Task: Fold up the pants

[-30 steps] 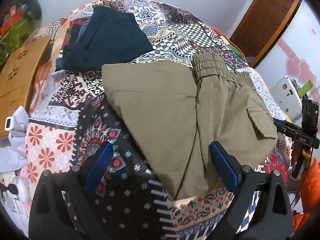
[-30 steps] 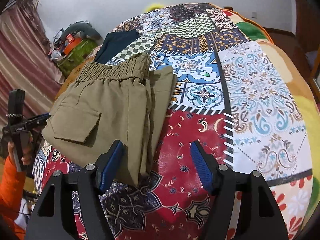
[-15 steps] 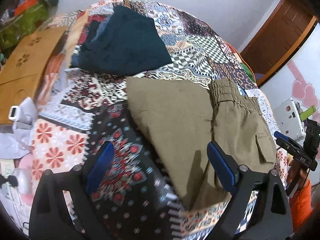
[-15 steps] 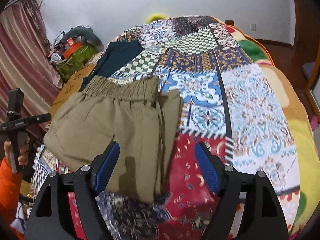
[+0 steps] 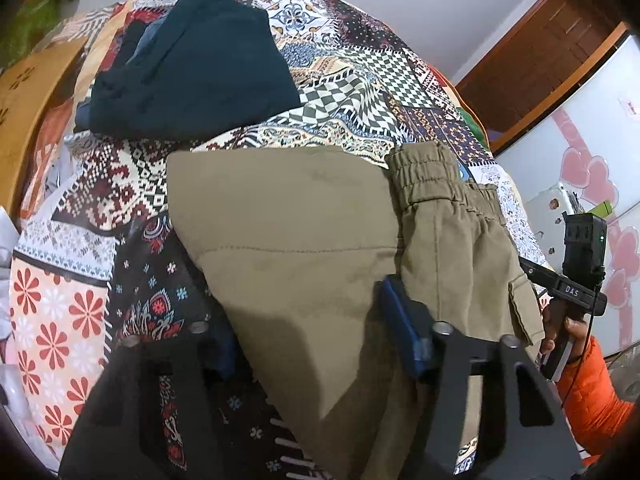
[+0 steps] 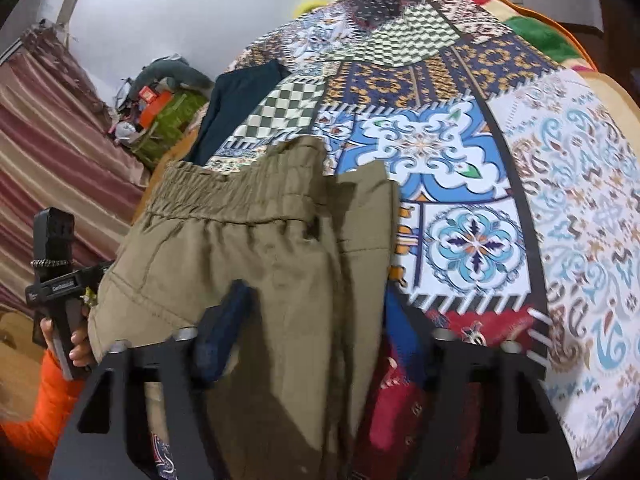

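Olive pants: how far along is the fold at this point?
Done: the olive pants lie folded on the patterned bedspread, legs doubled toward the elastic waistband. In hand: the left gripper and right gripper sit open, straddling the near folded edge. Left: closing on it and making a further fold.

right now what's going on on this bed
A person is folding olive pants on a patchwork bedspread, a two-finger gripper in each hand. The pants lie partly folded, waistband showing. Both the left gripper and right gripper are open, straddling the near edge. A dark folded garment lies beyond.
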Available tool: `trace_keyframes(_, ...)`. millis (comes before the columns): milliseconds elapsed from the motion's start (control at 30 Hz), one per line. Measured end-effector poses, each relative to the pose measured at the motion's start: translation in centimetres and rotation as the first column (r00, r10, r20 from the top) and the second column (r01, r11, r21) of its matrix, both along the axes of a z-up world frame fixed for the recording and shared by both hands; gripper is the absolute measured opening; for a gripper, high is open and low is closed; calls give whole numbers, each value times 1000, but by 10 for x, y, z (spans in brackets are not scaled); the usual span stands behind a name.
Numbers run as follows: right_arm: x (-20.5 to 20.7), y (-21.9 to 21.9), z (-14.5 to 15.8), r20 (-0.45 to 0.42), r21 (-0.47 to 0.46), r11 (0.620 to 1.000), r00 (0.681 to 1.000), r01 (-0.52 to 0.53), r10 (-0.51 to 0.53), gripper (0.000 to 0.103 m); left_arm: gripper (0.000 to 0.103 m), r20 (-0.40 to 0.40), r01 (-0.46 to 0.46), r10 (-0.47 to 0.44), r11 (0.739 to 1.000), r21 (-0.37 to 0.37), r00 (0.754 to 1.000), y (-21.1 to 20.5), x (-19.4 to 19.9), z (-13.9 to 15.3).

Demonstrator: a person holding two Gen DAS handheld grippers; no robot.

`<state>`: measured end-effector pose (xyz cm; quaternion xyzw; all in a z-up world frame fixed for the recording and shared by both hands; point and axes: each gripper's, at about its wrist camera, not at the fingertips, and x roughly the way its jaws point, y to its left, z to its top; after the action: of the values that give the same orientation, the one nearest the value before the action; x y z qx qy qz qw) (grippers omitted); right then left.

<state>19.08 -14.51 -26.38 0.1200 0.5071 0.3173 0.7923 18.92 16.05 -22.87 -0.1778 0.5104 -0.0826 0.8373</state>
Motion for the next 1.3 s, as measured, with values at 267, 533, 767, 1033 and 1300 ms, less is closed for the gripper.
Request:
trace_keyframes(267, 5, 3, 7, 30, -16, 1000, 1000, -5, 5, 20, 18, 19, -42, 41, 998, 55, 999, 1, 3, 5)
trace_keyframes(533, -3, 9, 38, 173, -65, 998, 985, -3, 14, 9, 4, 106, -57, 42, 988, 140, 993, -6, -6, 35)
trace_keyframes(767, 5, 25, 77, 282, -75, 997, 958, -28, 49, 8, 2, 207, -68, 27, 978, 197, 978, -2, -5, 82)
trace_keyframes(1033, 34, 68, 120, 404, -84, 995, 911, -54, 83, 8, 2, 317, -147, 61, 955, 257, 947, 27, 17, 133)
trace_keyframes(1300, 79, 121, 139, 463, -97, 992, 879, -76, 113, 8, 2, 359, -228, 117, 931, 286, 926, 71, 58, 149)
